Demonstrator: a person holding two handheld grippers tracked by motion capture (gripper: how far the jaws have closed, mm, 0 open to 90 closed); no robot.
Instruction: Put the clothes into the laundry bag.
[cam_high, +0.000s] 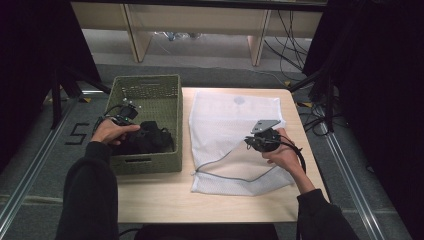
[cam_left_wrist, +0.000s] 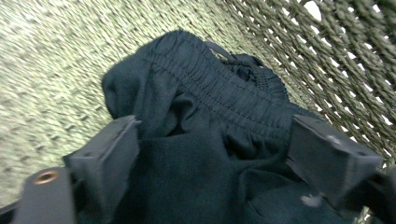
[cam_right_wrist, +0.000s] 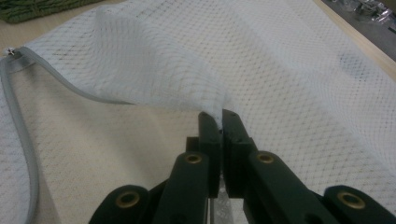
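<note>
Two grippers: the left gripper (cam_left_wrist: 212, 154), jaws apart, straddles the dark garment (cam_left_wrist: 210, 140) (lower part cut off) inside the basket (cam_high: 170, 92); right of the basket, the right gripper (cam_right_wrist: 222, 122) pinches the mesh bag (cam_right_wrist: 154, 70).

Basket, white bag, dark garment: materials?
Basket: looks like woven green cord or paper rope, matte; open weave shows in its wall. Bag: white mesh, probably polyester, translucent, grey zip edge. Garment: dark knit fabric, matte, gathered elastic waistband.
</note>
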